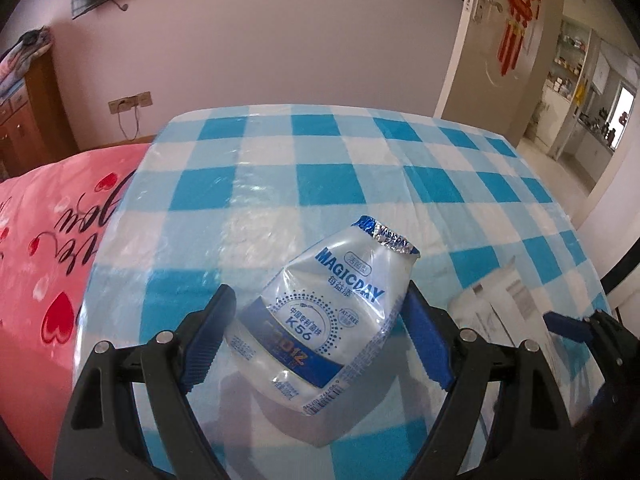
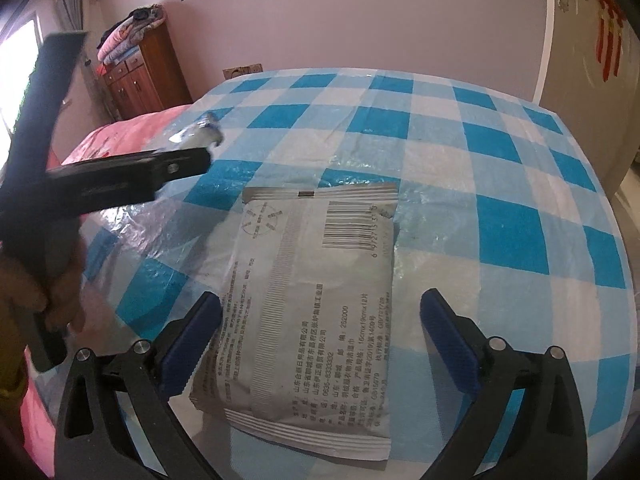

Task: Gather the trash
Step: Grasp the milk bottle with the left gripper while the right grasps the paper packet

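A crumpled clear plastic drink bottle (image 1: 320,320) with a blue label and torn foil lid sits tilted between the blue pads of my left gripper (image 1: 320,292), which press its sides. It hangs a little above the checked tablecloth (image 1: 328,180). In the right wrist view this bottle (image 2: 200,132) shows blurred past the left gripper's black finger (image 2: 132,180). A flat grey printed packet (image 2: 312,300) lies on the cloth between the fingers of my right gripper (image 2: 322,298), which is open; its right pad stands well apart from the packet. The packet (image 1: 500,312) also shows at the right of the left wrist view.
A pink bedspread (image 1: 48,260) with red hearts lies left of the table. A wooden cabinet (image 2: 140,76) piled with folded cloth stands by the far wall. An open door (image 1: 500,40) leads to another room at the right. A person's hand (image 2: 60,300) holds the left gripper.
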Demonstrator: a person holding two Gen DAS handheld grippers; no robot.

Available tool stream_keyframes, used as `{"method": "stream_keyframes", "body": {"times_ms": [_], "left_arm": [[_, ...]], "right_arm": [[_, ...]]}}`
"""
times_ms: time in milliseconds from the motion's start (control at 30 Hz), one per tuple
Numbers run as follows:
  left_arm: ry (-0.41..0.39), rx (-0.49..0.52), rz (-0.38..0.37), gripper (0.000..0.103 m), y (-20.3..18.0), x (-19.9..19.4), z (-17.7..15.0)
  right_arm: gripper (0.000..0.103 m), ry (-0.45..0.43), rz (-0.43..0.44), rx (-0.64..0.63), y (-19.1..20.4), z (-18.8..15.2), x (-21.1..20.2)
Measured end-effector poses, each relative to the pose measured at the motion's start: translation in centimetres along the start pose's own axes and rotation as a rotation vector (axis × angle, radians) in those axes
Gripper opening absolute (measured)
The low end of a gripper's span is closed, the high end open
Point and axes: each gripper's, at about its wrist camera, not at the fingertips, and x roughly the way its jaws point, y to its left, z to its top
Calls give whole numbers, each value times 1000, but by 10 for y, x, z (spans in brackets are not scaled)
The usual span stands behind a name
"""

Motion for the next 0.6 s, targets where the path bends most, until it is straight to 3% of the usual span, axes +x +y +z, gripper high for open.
{"method": "stream_keyframes", "body": {"times_ms": [600], "left_arm": [[11,-106,6,83,22,-42,-57]], "right_arm": [[99,40,-65,-94,16,1,10]]}}
